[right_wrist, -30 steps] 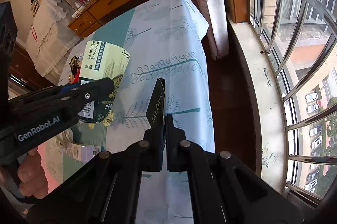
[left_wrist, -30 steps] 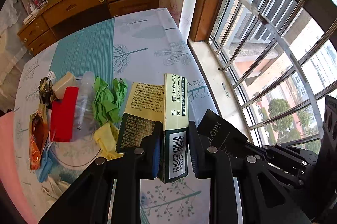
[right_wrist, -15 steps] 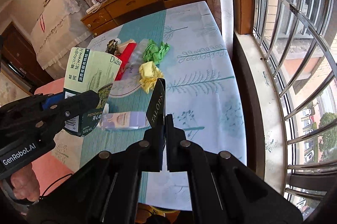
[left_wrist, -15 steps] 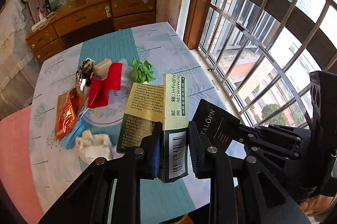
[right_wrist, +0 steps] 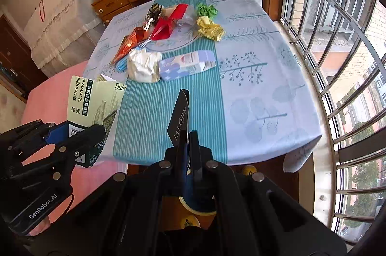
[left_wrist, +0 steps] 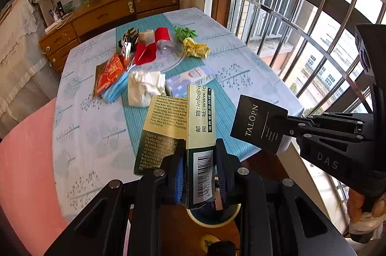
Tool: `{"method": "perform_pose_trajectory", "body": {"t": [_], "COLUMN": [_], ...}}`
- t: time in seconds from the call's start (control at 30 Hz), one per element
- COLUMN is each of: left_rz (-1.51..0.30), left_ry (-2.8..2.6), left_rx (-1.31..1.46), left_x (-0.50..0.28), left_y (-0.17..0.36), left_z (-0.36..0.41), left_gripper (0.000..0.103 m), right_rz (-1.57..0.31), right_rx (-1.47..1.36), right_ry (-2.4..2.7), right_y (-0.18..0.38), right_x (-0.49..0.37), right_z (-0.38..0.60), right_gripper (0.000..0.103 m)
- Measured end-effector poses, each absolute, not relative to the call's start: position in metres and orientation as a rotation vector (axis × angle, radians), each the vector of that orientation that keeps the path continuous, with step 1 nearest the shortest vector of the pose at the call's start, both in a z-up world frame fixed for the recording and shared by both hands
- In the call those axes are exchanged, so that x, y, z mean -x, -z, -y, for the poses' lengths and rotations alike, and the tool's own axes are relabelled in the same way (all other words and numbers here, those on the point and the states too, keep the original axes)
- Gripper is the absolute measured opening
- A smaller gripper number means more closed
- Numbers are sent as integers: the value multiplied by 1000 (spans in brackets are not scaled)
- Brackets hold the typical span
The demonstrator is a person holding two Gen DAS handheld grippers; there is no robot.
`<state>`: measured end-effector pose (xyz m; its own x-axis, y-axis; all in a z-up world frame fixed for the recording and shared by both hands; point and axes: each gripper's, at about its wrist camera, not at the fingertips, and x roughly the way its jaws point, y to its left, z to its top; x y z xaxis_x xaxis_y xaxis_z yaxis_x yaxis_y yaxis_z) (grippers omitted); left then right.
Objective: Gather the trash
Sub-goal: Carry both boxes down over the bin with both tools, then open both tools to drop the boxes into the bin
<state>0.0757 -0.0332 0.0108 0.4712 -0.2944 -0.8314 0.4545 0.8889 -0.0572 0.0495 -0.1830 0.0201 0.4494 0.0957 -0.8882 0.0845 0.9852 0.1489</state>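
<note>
Left gripper clamps flattened green-and-cream carton.

green carton upright, black card edge-up; both held

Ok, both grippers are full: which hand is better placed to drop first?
Left, narrowly. The left gripper holds the carton with its lower end right over the bin. The right gripper, shut on the black card, looks close too.

Both tongs clamped (angled downward).
</note>
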Motion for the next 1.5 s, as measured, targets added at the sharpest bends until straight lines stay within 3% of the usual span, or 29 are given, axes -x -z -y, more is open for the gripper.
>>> {"method": "perform_pose_trajectory", "body": {"t": [0.27, 0.6, 1.5], "left_rz": [-1064, -1191, -1348], "left_ry": [437, 330, 313], "left_rx": [-112, 2, 111], "left_x": [-18, -7, -33], "left_y": [24, 95, 383], "left_z": [-8, -18, 51], "left_gripper": [23, 23, 25], "right_rz": [-1225, -1371, -1452], "right_rx": [-91, -73, -247], "right_ry": [-49, -79, 67], "right_y": [5, 77, 340], "right_x": [3, 33, 63], "right_z": [133, 134, 218], "right_gripper": [0, 0, 0]}}
